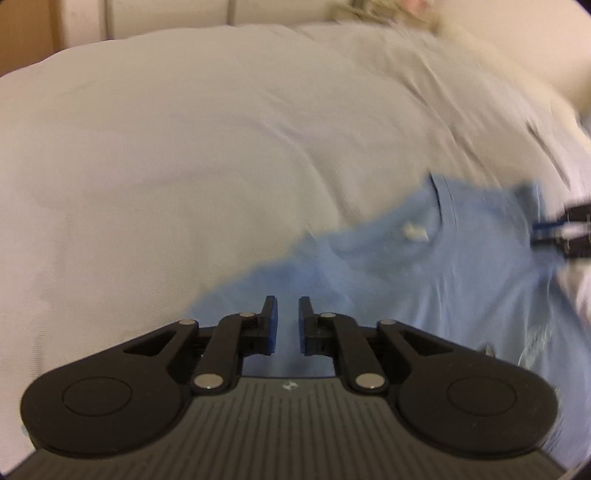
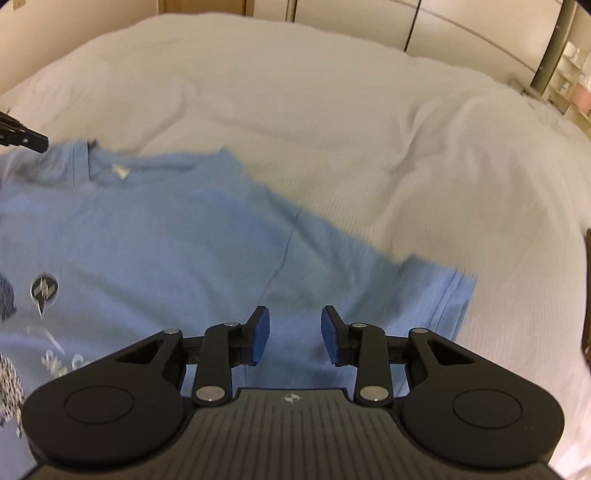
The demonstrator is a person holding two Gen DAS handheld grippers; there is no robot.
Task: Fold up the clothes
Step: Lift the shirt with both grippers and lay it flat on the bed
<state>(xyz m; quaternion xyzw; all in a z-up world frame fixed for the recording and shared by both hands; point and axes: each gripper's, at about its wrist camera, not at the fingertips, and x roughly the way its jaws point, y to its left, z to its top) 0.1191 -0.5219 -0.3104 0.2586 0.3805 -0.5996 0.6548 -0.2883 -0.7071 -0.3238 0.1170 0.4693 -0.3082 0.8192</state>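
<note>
A light blue T-shirt [image 2: 166,236] lies spread on a white bed cover [image 2: 314,122], collar with a white label [image 2: 120,170] toward the far side, printed graphics [image 2: 44,291] at the left. Its short sleeve [image 2: 436,295] reaches right. My right gripper [image 2: 294,334] is open and empty, just above the shirt near the sleeve seam. My left gripper [image 1: 287,323] has its jaws a little apart with nothing between them, over the shirt's edge [image 1: 424,266]. The right gripper shows at the far right of the left wrist view [image 1: 569,232]; the left gripper's tip shows at the far left of the right wrist view [image 2: 22,138].
The bed cover [image 1: 166,166] is rumpled, with folds at the right [image 2: 461,155]. Cream cupboard doors [image 2: 351,18] stand behind the bed. A shelf with small items [image 2: 572,77] is at the far right. A pale fluffy item [image 1: 388,11] lies at the bed's far edge.
</note>
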